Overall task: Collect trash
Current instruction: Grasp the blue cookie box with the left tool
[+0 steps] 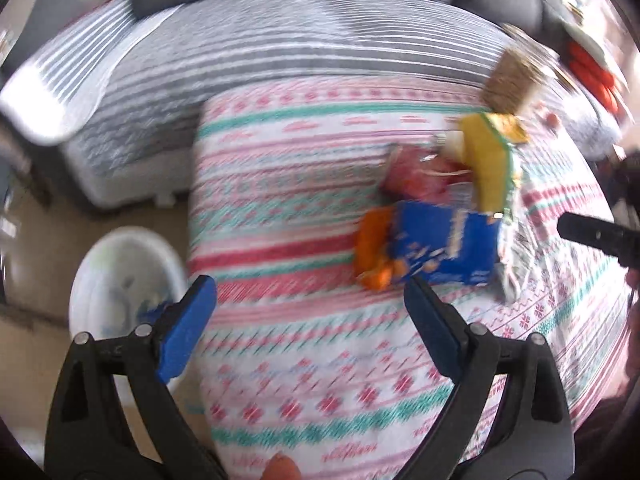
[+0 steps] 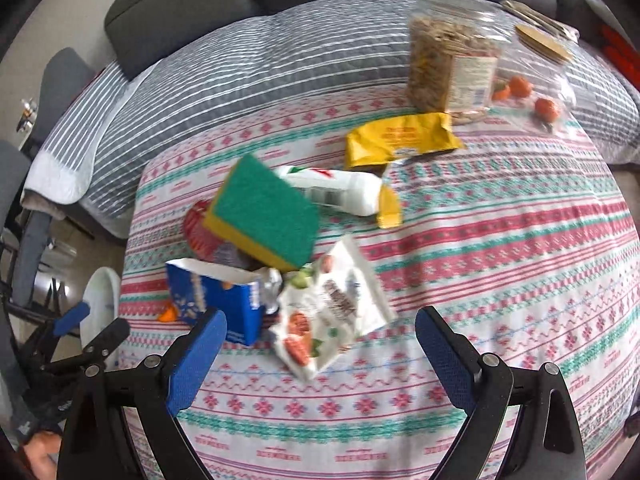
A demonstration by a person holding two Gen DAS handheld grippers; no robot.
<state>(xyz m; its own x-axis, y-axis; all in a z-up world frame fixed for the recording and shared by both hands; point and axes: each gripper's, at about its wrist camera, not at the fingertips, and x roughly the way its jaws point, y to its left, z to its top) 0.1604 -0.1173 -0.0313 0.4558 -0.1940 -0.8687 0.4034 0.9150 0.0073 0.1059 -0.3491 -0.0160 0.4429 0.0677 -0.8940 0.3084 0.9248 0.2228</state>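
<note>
Honestly both tongs, left (image 1: 310,312) & right (image 2: 320,332), are wide apart w/ nothing held, so imo drop onto the crumpled blue foil snack bag (image 2: 218,300) on the patterned-cloth worktop (image 2: 500,280), then bin it in the white tub (image 2: 100,304).

Beside the one green sponge (image 2: 266,210): one blue packet (image 2: 218,300), one white bottle (image 2: 334,190), one yellow packet (image 2: 400,138), one jar (image 2: 452,66).

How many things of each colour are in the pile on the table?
Blue: 1, the box
Green and yellow: 1, the sponge
Yellow: 1, the bag
White: 2, the bottle and the pouch
Red: 1, the wrapper
Total: 6
</note>
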